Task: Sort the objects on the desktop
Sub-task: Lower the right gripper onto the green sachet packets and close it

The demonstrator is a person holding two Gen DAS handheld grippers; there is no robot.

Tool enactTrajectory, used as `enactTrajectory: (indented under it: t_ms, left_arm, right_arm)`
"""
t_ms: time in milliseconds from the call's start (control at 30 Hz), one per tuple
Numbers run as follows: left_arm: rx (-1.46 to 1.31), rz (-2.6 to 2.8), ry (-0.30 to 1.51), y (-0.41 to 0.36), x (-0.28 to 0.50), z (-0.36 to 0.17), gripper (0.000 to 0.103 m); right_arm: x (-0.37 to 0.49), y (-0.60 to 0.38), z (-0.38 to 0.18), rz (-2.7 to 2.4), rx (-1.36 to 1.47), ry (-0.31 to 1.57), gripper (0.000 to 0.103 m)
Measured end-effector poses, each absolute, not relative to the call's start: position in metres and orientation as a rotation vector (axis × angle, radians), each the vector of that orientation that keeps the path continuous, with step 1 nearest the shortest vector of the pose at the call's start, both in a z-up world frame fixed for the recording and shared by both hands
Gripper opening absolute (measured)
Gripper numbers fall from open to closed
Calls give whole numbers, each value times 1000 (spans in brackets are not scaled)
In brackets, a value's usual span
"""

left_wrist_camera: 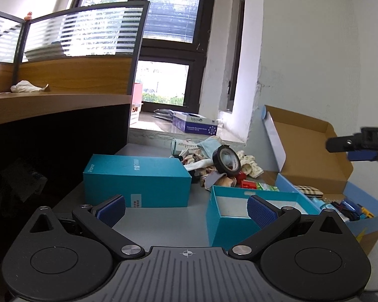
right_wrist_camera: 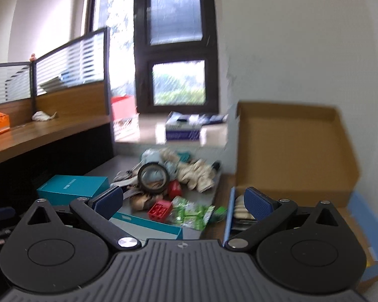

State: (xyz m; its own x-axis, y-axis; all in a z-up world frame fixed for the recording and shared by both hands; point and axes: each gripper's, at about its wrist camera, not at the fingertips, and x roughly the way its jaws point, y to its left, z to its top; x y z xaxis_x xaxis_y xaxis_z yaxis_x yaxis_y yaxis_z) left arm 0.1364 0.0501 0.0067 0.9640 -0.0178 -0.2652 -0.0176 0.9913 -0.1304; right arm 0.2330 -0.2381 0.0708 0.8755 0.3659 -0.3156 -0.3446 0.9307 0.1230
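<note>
Both the left gripper (left_wrist_camera: 186,210) and right gripper (right_wrist_camera: 183,200) hang wide and empty, the black tape roll (left_wrist_camera: 226,161) atop the cloth pile at 12 o'clock, so I'd approach slow and pinch its rim squarely.

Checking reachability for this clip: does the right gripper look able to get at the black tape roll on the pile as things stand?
Probably yes. The right gripper is open and empty, and the tape roll stands on edge atop the cloth pile directly ahead, nothing covering it.

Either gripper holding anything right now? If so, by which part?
Nothing held. Left gripper and right gripper are both open, with nothing between their pads.
</note>
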Motion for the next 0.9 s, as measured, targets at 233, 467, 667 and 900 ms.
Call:
enactTrajectory:
  t_ms: [233,467,667,900]
  left_arm:
    - [-163,-49,275,44,144,5,103]
    - [-133,-113,246,32,139,11,103]
    - [-143,-173,238,24,135,14,103]
    - [-207,-197,242,24,132,22,103]
  right_arm:
    - [325,-246,54,540,96,559,89]
    - [382,-222,34,677,-156,723,78]
    - [418,-208,23,786,-271,844,78]
    - [445,-183,19,854,-500,878,78]
